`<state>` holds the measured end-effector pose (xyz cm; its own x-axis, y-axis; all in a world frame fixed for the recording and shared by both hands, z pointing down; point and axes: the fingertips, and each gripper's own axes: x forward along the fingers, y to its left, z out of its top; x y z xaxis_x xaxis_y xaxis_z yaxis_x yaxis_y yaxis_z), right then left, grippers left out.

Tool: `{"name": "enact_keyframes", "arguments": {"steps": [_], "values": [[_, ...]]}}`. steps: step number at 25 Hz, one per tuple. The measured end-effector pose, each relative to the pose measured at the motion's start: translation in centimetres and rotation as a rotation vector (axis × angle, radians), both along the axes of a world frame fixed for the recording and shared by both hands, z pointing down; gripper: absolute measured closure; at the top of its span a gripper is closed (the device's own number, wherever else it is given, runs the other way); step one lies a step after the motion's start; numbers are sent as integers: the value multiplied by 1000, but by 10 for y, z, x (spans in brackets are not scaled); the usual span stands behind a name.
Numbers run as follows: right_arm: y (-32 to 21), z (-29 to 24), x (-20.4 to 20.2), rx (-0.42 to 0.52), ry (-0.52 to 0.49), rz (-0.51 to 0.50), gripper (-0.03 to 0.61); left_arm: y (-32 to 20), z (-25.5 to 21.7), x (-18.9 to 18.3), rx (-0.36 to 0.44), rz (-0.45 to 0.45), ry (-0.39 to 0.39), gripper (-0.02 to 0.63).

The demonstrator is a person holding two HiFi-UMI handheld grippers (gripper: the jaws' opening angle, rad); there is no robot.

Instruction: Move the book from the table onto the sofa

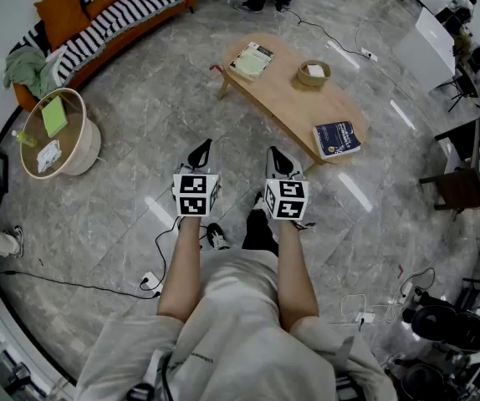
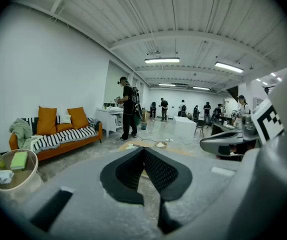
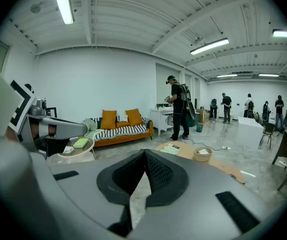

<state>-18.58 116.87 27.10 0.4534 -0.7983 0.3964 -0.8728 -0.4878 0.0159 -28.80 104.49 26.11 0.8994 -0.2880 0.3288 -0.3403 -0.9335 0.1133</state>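
Note:
A low wooden table (image 1: 286,98) stands on the grey floor ahead of me. A pale green book (image 1: 252,59) lies at its far left end and a dark blue book (image 1: 337,139) at its near right end. The orange sofa (image 1: 98,23) with a striped cover sits at the upper left. My left gripper (image 1: 205,147) and right gripper (image 1: 273,153) hover side by side short of the table, both shut and empty. In the right gripper view, past the closed right gripper (image 3: 145,154), I see the green book (image 3: 172,149) and the sofa (image 3: 121,129). The left gripper (image 2: 144,150) has its pads together.
A small bowl (image 1: 314,73) sits on the table. A round side table (image 1: 56,132) holding a green item stands left near the sofa. A person in black (image 3: 178,109) stands beyond the table. Cables and a power strip (image 1: 150,281) lie on the floor by my feet.

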Motion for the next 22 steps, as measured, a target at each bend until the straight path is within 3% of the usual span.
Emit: {"name": "enact_keyframes", "arguments": {"steps": [7, 14, 22], "values": [[-14, 6, 15, 4, 2, 1, 572, -11, 3, 16, -13, 14, 16, 606], [-40, 18, 18, 37, -83, -53, 572, -24, 11, 18, -16, 6, 4, 606], [-79, 12, 44, 91, -104, -58, 572, -39, 14, 45, 54, 27, -73, 606]]}}
